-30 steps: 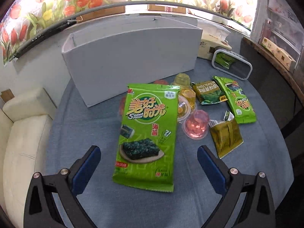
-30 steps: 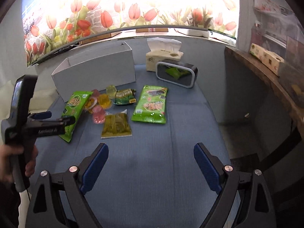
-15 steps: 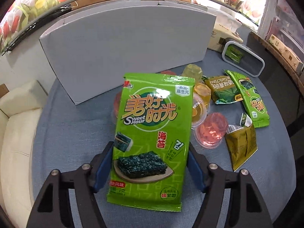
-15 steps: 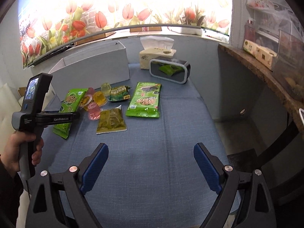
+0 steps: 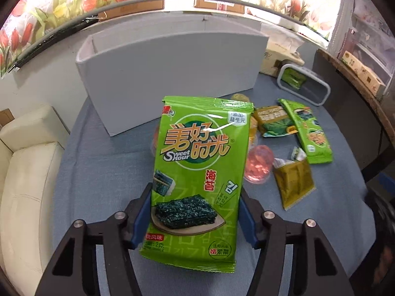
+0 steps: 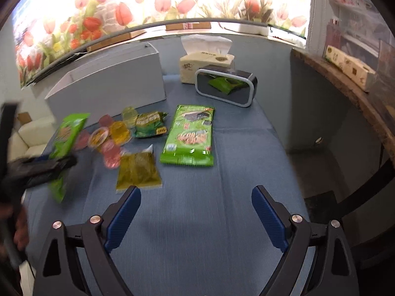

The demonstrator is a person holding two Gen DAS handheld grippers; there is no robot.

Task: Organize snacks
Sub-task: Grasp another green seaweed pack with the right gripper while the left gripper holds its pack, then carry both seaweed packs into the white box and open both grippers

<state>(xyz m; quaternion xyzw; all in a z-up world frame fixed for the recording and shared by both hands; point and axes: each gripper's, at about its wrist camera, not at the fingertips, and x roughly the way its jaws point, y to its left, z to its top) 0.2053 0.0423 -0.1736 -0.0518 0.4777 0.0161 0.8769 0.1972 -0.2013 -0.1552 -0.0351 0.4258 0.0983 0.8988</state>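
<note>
The left gripper (image 5: 195, 212) is closing on the green seaweed packet (image 5: 200, 172), blue pads pressed against both long edges of its lower half, the packet tilted up off the blue table (image 5: 98, 172) near its left edge. Behind it stands the white box (image 5: 170, 74) at the table's far-left corner. The right gripper (image 6: 196, 212) hangs over the bare near edge, jaws spread wide with nothing between them. Ahead lie an olive sachet (image 6: 138, 170), a flat green packet (image 6: 190, 135), jelly cups (image 6: 116, 135) and, toward the far edge, a tissue box (image 6: 205, 61) behind a black clock (image 6: 226, 87).
</note>
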